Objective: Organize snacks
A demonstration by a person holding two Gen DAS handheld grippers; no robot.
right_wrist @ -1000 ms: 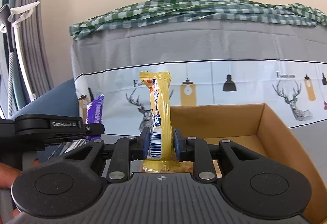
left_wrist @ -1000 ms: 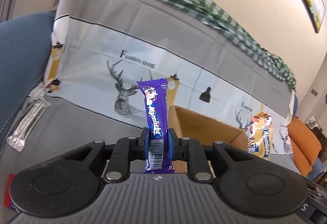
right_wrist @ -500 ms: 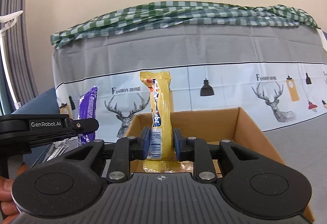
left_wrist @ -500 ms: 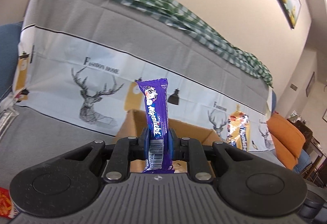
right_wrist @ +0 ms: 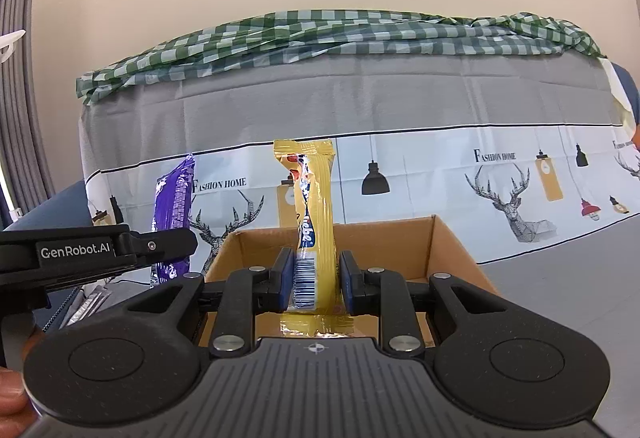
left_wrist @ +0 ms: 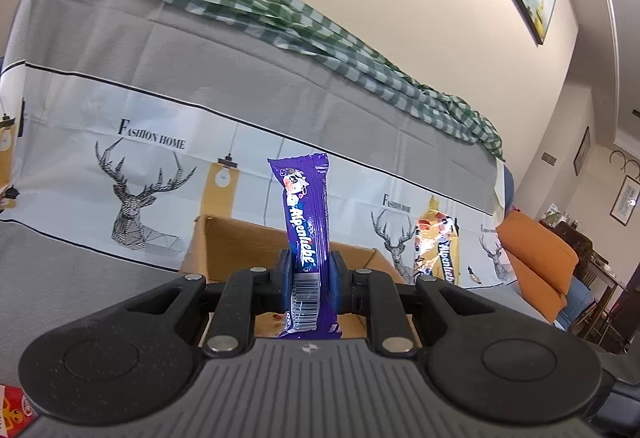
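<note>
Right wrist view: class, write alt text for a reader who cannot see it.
The right gripper holds a yellow snack bar upright over an open cardboard box. At left, the left gripper holds a purple snack bar.

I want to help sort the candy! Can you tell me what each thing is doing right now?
Left gripper: shut on the purple candy stick, held upright.
Right gripper: shut on the yellow candy stick, held upright.
Cardboard box: open at the top, just beyond both grippers.
Checked cloth: draped along the sofa back.

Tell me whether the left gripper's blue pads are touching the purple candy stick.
Touching. The left wrist view shows both blue pads pressed flat against the upright purple candy stick, no gap on either side.
</note>
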